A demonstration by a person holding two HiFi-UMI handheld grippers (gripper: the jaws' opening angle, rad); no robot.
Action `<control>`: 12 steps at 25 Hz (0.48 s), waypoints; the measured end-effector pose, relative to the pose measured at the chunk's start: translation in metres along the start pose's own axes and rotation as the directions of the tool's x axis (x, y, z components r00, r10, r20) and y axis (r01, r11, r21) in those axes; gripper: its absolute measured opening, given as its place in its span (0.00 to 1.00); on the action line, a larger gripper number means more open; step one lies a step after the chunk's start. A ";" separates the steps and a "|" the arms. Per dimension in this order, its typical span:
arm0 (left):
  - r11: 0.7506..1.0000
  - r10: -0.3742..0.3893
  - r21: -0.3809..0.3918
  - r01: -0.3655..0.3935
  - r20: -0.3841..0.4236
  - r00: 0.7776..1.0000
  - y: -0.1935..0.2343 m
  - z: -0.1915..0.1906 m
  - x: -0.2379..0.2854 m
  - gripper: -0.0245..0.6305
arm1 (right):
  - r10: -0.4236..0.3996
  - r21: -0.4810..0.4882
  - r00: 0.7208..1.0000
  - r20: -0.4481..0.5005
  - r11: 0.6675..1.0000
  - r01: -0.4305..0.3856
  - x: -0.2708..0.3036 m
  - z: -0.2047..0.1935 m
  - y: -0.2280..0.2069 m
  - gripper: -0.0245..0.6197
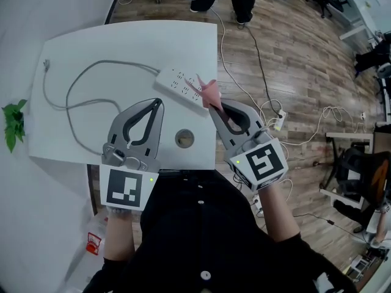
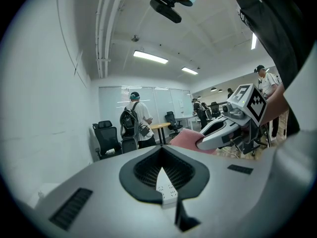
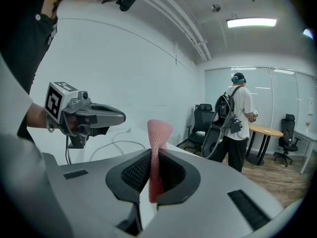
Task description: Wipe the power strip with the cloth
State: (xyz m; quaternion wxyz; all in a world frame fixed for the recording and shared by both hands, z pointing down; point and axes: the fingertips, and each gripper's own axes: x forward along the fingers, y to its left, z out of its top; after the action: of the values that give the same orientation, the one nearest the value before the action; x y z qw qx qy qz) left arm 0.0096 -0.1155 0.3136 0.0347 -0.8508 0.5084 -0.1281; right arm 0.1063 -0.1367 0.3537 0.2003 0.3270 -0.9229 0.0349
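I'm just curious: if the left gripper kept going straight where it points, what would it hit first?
Probably the white power strip, lying just ahead of the left gripper, though its height is unclear.

white worktop (image 1: 73, 60) with round cable port (image 1: 184, 138), green plant (image 1: 13, 122) just off its left edge, wooden floor (image 1: 293, 60) strewn with white cables (image 1: 269, 108), black office chair (image 2: 105, 138), person wearing backpack (image 3: 235, 123), ceiling strip light (image 2: 150, 57)
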 end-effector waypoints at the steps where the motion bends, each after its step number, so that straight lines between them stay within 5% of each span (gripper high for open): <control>1: 1.000 0.000 -0.002 0.000 -0.001 1.000 0.000 0.000 0.000 0.05 | 0.001 -0.001 1.000 -0.002 1.000 -0.001 0.000 0.000 0.001 0.11; 12: 1.000 -0.010 0.005 0.010 0.004 1.000 -0.004 0.001 0.004 0.05 | 0.015 -0.017 1.000 0.020 1.000 -0.015 -0.001 -0.001 0.004 0.11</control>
State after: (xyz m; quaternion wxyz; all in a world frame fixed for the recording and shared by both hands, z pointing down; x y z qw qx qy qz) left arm 0.0146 -0.1168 0.3142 0.0373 -0.8535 0.5038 -0.1275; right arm 0.1049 -0.1324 0.3546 0.1935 0.3186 -0.9276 0.0254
